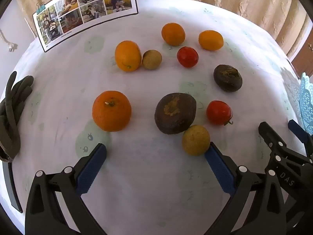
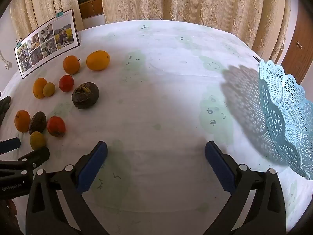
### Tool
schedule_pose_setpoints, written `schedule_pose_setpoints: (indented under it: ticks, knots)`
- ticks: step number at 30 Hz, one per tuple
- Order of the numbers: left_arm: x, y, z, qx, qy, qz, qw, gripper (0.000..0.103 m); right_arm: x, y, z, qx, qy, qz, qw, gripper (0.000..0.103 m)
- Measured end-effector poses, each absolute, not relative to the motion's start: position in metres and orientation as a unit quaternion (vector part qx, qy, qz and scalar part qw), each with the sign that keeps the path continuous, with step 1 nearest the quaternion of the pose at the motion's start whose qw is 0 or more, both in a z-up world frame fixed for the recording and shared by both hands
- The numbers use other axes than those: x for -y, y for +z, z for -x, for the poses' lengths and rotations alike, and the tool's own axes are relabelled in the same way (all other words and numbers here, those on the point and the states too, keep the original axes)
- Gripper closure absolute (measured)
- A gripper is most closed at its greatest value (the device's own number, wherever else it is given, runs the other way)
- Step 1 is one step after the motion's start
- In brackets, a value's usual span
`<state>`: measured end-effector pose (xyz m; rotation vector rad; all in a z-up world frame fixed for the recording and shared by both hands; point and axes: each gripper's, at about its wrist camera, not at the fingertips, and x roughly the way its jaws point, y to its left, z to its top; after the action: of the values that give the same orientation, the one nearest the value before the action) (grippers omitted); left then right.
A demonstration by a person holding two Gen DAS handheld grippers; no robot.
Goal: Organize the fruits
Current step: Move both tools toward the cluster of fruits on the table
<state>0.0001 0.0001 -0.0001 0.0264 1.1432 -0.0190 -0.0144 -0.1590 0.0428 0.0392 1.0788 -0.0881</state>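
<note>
Several fruits lie loose on the white tablecloth (image 1: 146, 176). In the left wrist view: a large orange (image 1: 111, 111), a dark brown fruit (image 1: 175, 113), a yellow-green fruit (image 1: 196, 140), a red tomato (image 1: 219, 112), a second brown fruit (image 1: 227, 78) and more oranges farther back (image 1: 173, 33). My left gripper (image 1: 156, 164) is open and empty; its right finger (image 1: 219, 166) sits just beside the yellow-green fruit. My right gripper (image 2: 156, 164) is open and empty over bare cloth. A light blue lattice basket (image 2: 283, 107) stands to its right. The fruits show at left in the right wrist view (image 2: 85, 95).
A photo collage board (image 1: 86, 9) stands at the table's back left. Dark gloves (image 1: 11, 113) lie at the left edge. Beige curtains (image 2: 176, 2) hang behind the table. The right gripper's body (image 1: 283, 156) shows at the right of the left wrist view.
</note>
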Motion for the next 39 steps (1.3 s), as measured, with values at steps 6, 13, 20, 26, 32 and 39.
schedule_pose_setpoints:
  ticks: [6,13,20,26,32,39]
  knots:
    - [0.000,0.000,0.000,-0.541,-0.008,-0.012,0.841,0.005,0.159,0.043,0.015,-0.511,-0.043,-0.017,0.858,0.002]
    - [0.002,-0.001,0.006,-0.538,-0.005,-0.011,0.843,0.005,0.158,0.042,0.017,-0.513,-0.043,-0.015,0.857,0.002]
    - [-0.004,0.000,-0.001,-0.544,-0.007,-0.011,0.839,0.005,0.159,0.042,0.011,-0.534,-0.023,-0.008,0.845,0.002]
    - [-0.004,0.000,-0.001,-0.545,-0.007,-0.010,0.838,0.005,0.156,0.043,0.007,-0.562,-0.008,-0.002,0.827,0.002]
    - [-0.003,-0.002,-0.001,-0.551,-0.008,-0.012,0.835,0.005,0.155,0.043,0.007,-0.577,-0.003,0.000,0.817,0.002]
    - [-0.004,-0.002,-0.003,-0.568,-0.019,-0.019,0.823,0.005,0.154,0.043,0.002,-0.596,-0.003,-0.001,0.803,0.002]
